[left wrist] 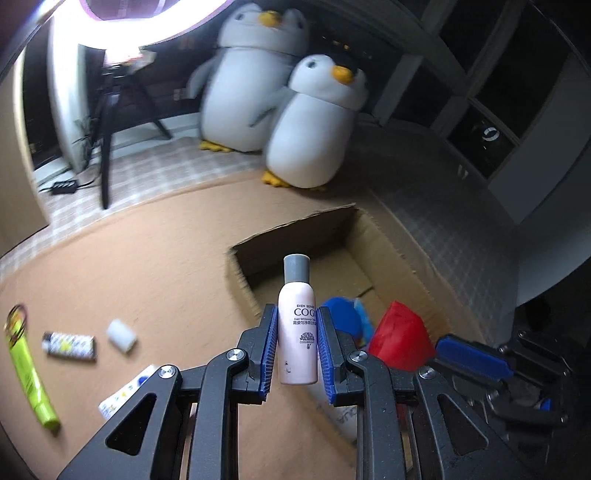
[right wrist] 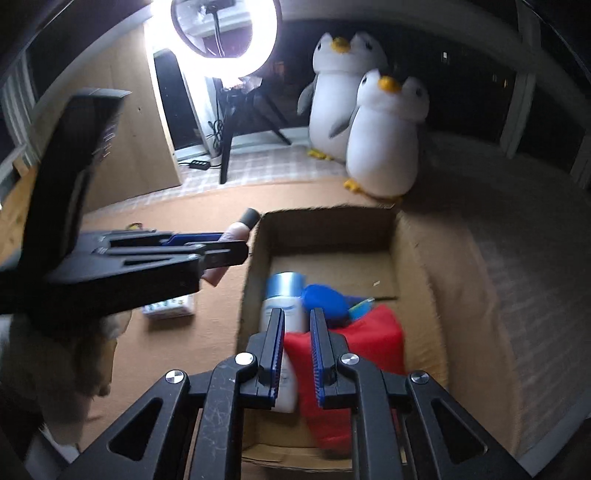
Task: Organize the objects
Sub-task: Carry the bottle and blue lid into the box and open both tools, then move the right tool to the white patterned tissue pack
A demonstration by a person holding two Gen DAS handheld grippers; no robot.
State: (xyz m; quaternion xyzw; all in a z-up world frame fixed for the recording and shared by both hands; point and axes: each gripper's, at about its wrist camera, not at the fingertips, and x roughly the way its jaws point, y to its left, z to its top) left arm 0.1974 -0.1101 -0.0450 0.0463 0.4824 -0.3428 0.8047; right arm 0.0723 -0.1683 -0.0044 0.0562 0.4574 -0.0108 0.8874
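Worked in home room, set up for filming at night. Two plush penguins (right wrist: 384, 136) stood at far side on checked floor mat (left wrist: 155, 173). Lit ring light (right wrist: 225, 37) on tripod (right wrist: 229, 122) stood far left, power strip (right wrist: 197, 163) at its foot. Dark window panes (left wrist: 491, 88) on right. Cardboard box (right wrist: 417, 258) with household bits sat on brown mat (left wrist: 129, 266).

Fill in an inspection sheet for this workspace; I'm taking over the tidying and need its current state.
Surface: brown mat, partly littered.
Job's things: pink bottle held upright; cardboard box holds white bottle, blue item, red cloth.
Clutter: green tube, patterned tube, white piece loose on mat.
Grippers: left gripper shut on pink bottle; right gripper shut, empty, above box.
Cables: power strip with cable by tripod.
Surroundings: ring light, two plush penguins.
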